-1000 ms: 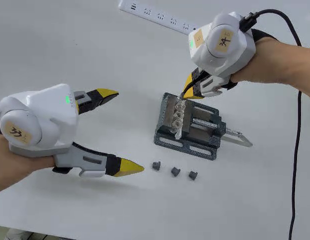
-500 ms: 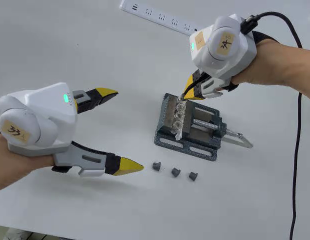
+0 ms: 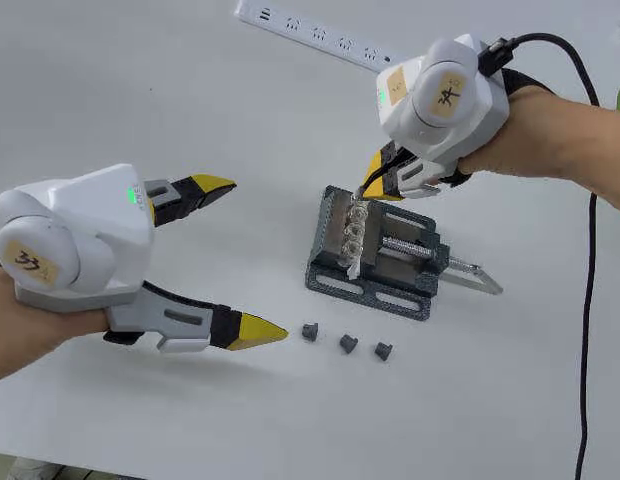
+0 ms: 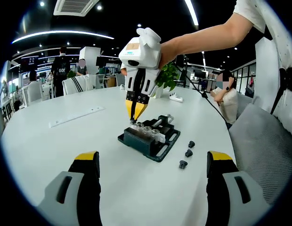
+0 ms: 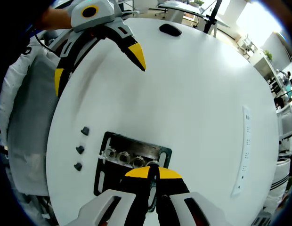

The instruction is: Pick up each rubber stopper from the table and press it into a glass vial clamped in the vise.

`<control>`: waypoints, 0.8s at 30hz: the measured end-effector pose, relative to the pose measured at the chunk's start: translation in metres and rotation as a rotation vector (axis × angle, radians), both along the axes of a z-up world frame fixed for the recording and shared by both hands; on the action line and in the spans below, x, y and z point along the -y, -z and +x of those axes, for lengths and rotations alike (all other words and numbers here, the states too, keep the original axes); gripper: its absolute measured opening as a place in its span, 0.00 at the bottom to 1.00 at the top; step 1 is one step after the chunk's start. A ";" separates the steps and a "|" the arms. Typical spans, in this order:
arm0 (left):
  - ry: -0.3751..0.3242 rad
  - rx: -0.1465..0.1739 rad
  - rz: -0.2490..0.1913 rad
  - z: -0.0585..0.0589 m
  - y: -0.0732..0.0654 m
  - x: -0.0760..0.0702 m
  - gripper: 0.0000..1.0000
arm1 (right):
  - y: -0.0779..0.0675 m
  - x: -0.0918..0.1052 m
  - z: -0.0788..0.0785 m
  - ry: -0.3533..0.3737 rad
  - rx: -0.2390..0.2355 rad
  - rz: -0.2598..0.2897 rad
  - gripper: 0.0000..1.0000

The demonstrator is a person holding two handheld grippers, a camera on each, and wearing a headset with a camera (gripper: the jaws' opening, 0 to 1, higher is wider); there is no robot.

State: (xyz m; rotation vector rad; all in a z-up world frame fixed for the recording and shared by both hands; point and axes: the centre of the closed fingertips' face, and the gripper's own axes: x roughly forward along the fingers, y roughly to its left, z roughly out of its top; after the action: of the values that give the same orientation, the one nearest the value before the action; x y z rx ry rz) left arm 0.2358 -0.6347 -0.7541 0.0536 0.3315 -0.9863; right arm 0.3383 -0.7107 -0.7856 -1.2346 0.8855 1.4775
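Observation:
A dark vise [image 3: 375, 285] clamps a row of several glass vials [image 3: 355, 235]. My right gripper [image 3: 370, 190] stands tip-down over the far-end vial, shut on a small dark rubber stopper held at that vial's mouth. In the right gripper view its tips [image 5: 153, 170] meet right at the vial row [image 5: 122, 157]. Three grey stoppers [image 3: 310, 331] [image 3: 347, 343] [image 3: 383, 351] lie in a line in front of the vise. My left gripper [image 3: 240, 258] hovers open and holding nothing to the left. It faces the vise [image 4: 143, 141] and the right gripper [image 4: 135, 112].
A white power strip [image 3: 310, 30] lies at the back of the white table. The vise's screw handle [image 3: 475, 272] sticks out to the right. A black cable [image 3: 590, 280] runs down the right side from the right gripper.
The picture has shifted slightly with the headset. The right gripper stays at the far-end vial and the left gripper holds still.

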 end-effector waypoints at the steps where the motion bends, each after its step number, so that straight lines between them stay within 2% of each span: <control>1: 0.000 0.000 0.000 0.000 0.000 0.000 0.94 | 0.000 0.000 0.000 0.001 -0.001 0.001 0.00; 7: -0.003 0.003 0.001 0.001 0.002 -0.002 0.94 | 0.001 0.001 0.000 0.001 0.003 0.006 0.00; 16: 0.006 0.008 0.005 -0.002 0.001 0.000 0.94 | -0.001 0.000 0.000 0.061 0.011 0.064 0.00; 17: 0.007 0.006 0.005 -0.002 0.001 0.000 0.94 | -0.002 0.000 -0.001 0.051 0.013 0.066 0.00; 19: 0.008 0.009 0.014 -0.002 0.002 -0.001 0.94 | -0.002 0.000 -0.001 0.135 -0.028 0.090 0.00; 21: 0.005 0.008 0.013 -0.002 0.001 -0.003 0.94 | -0.001 0.002 0.003 0.100 -0.015 0.090 0.00; 24: 0.004 0.011 0.018 -0.002 0.000 -0.004 0.94 | -0.001 0.000 0.003 0.127 -0.023 0.096 0.00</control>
State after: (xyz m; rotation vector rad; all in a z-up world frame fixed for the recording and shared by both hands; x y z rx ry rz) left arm 0.2339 -0.6311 -0.7541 0.0759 0.3297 -0.9864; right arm 0.3409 -0.7109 -0.7842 -1.0737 0.8816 1.4185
